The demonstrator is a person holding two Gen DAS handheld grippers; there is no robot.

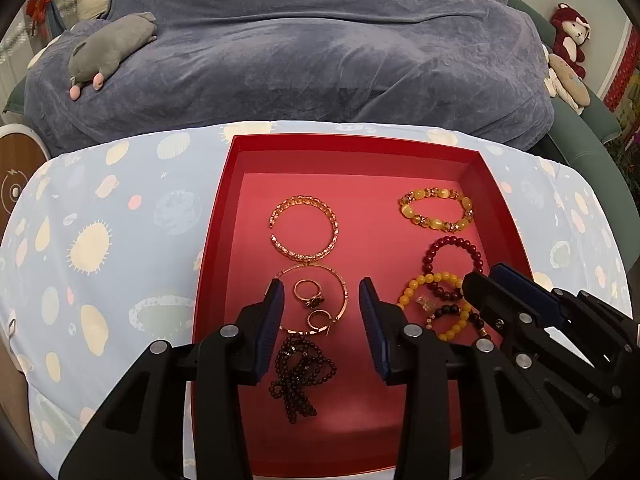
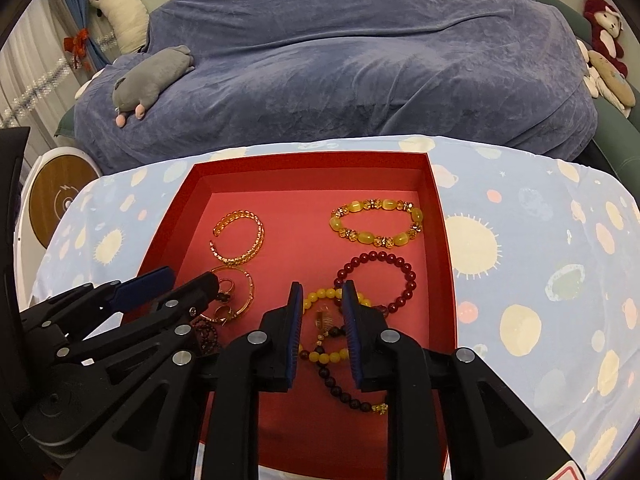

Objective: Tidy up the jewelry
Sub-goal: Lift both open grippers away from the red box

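- In the red tray [image 1: 224, 216]: gold bangles [image 1: 304, 227], rings [image 1: 309, 295] at left, bead bracelets [image 2: 376, 222] at right, mostly laid apart.
- Near-right edge: yellow and dark strands [image 2: 328, 344] overlap, unsorted.
- Left gripper [image 1: 322, 312] part open, empty, over rings.
- Right gripper [image 2: 322, 316] narrow, empty, over tangle.

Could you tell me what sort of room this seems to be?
Probably a bedroom or living room at home: a blue velvet throw over soft furniture, plush toys such as the grey one, and a patterned cloth under the red jewelry tray.
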